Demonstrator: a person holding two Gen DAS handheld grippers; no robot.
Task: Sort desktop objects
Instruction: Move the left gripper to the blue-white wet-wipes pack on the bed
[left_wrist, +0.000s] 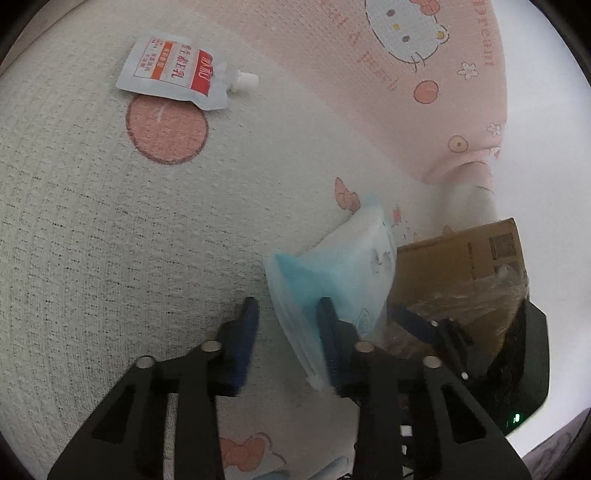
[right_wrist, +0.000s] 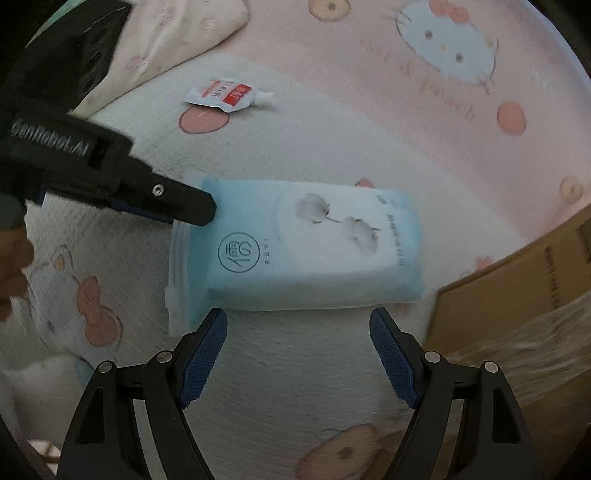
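Keep your left gripper (left_wrist: 288, 314) steady on the end seam of the pale blue soft plastic pack of cotton tissues (right_wrist: 295, 247): its jaws are partly closed, and in the left wrist view the flat seam at the pack's end passes by the right-hand jaw while the left-hand jaw stands over bare cloth, so whether the seam is truly pinched you cannot tell. Seen from the right wrist view, that gripper reaches in from the left of the frame with its tip at the pack's upper left corner. Your right gripper (right_wrist: 299, 354) has its jaws spread wide and empty, with the pack's near long edge just above their tips, not yet between them; you probably need to bring them further up the frame before closing across the pack's body. The brown cardboard box (right_wrist: 517, 306) sits at the right edge, just beside the pack, a likely place to put it. The white and red spouted pouch (left_wrist: 177, 70) lies well apart, at the upper left, on the pink and white cartoon-print cloth (left_wrist: 92, 221).
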